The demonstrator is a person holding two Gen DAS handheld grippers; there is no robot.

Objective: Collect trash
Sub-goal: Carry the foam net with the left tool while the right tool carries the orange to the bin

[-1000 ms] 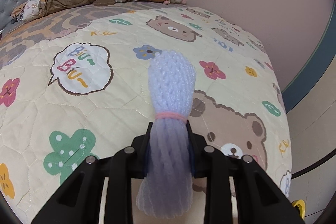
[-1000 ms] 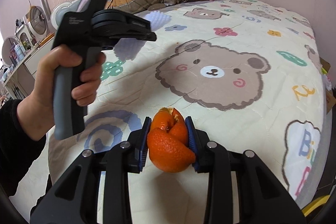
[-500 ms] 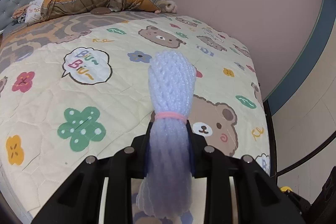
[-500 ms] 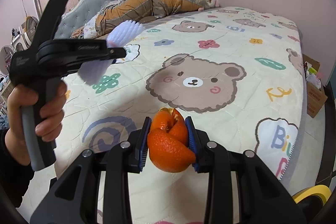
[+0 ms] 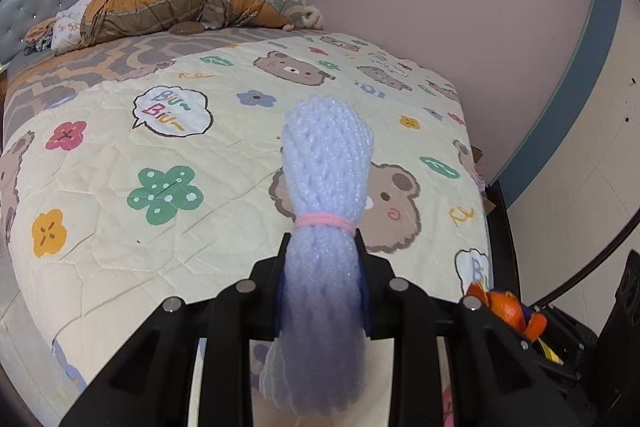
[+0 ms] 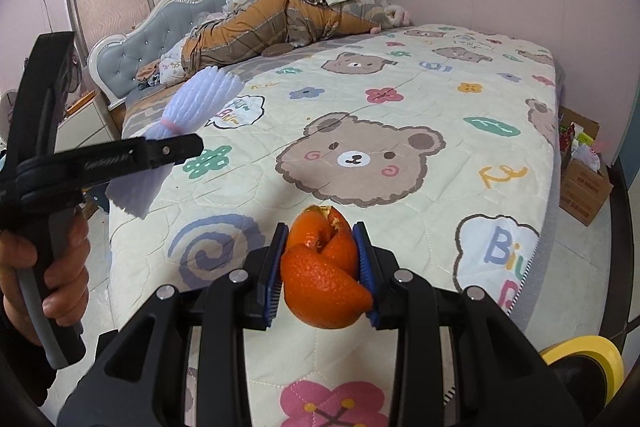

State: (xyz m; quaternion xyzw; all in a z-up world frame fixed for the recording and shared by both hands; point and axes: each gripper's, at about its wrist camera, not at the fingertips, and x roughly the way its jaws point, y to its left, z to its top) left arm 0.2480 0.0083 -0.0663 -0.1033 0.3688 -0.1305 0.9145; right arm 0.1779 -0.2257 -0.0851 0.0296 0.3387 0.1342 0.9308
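My left gripper [image 5: 322, 247] is shut on a white foam fruit net [image 5: 326, 163] tied with a pink rubber band, held above the foot of the bed. The net and left gripper also show in the right wrist view [image 6: 200, 99], at the left. My right gripper [image 6: 320, 247] is shut on an orange peel [image 6: 322, 275], held above the near edge of the bear-print quilt [image 6: 400, 107]. The peel also shows at the lower right of the left wrist view [image 5: 506, 307].
A heap of bedding and clothes [image 6: 288, 15] lies against the grey headboard [image 6: 132, 43]. A cardboard box with wrappers [image 6: 584, 179] stands on the floor right of the bed. A yellow-rimmed object [image 6: 580, 351] sits at the lower right. The pink wall [image 5: 460, 7] runs along the bed's far side.
Both grippers have drawn back and up from the bed, still holding their items; more quilt, floor and wall show. The left gripper has shifted left and lower in the right wrist view.
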